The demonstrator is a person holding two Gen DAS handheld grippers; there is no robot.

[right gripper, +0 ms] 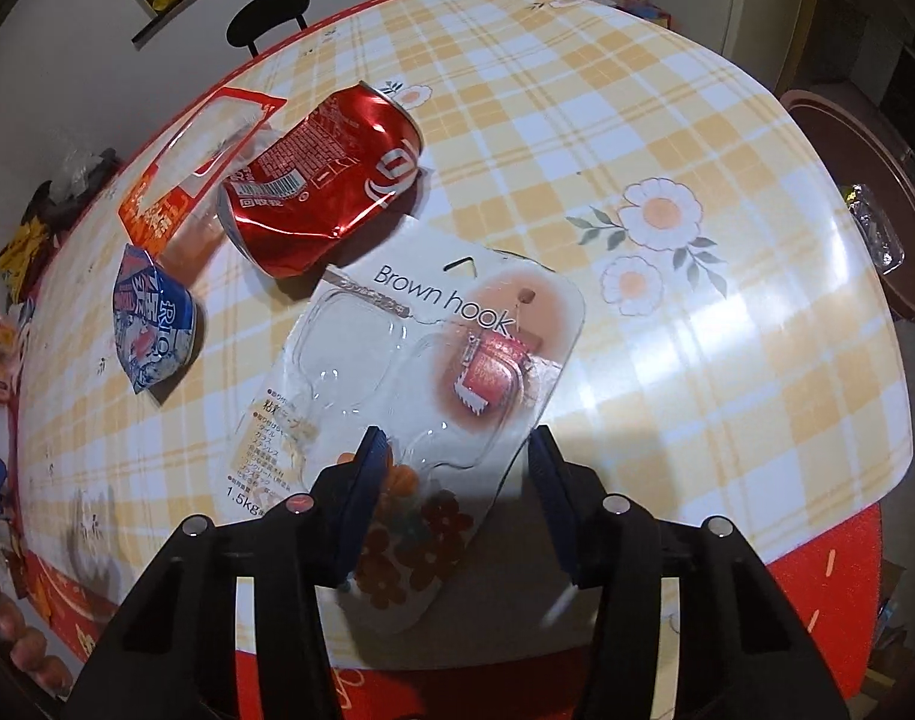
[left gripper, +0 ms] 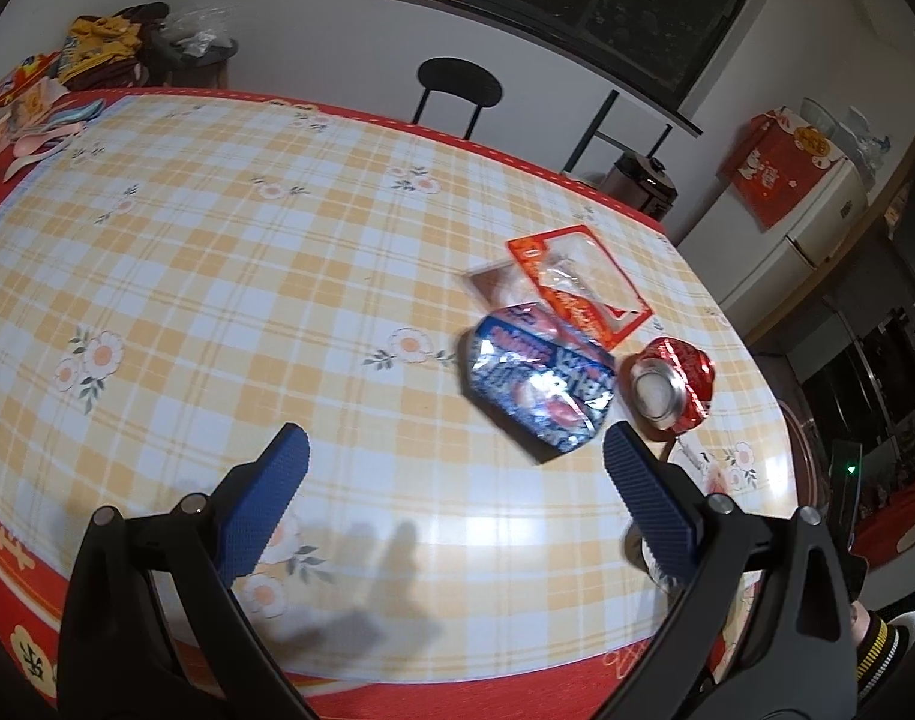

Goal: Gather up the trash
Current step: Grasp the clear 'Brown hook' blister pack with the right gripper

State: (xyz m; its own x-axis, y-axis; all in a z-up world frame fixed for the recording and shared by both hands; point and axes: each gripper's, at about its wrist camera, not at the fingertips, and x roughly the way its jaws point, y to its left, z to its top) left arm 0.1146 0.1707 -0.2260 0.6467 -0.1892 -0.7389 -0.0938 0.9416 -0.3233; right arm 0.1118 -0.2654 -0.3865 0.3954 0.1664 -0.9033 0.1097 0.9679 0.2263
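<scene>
The right gripper's [right gripper: 454, 462] jaws stand at a middling width on either side of the near end of the clear plastic blister pack with its white "Brown hook" backing card [right gripper: 421, 354]; whether the blue pads already press on its edges cannot be told, since the pack's outline blurs where it meets them. The left gripper's [left gripper: 454, 456] jaws are spread wide and empty above the yellow-checked, flower-printed tablecloth [left gripper: 217, 276]. The pack lies flat near the table's front edge, its far corner tucked just beside the crushed red aluminium drink can [right gripper: 331, 180]. Beyond that lie the crumpled blue-and-white foil wrapper [right gripper: 154, 324] and the orange-bordered clear plastic packet [right gripper: 187, 162], all close together. The step in hand appears to be gripping the blister pack. It will likely flex and slip, being thin and glossy, so the pads should bite across the stiffer card edge rather than the hollow bubbles, and the lift should go gently so the far corner does not drag the can. The left gripper looks best placed to take the foil wrapper.
</scene>
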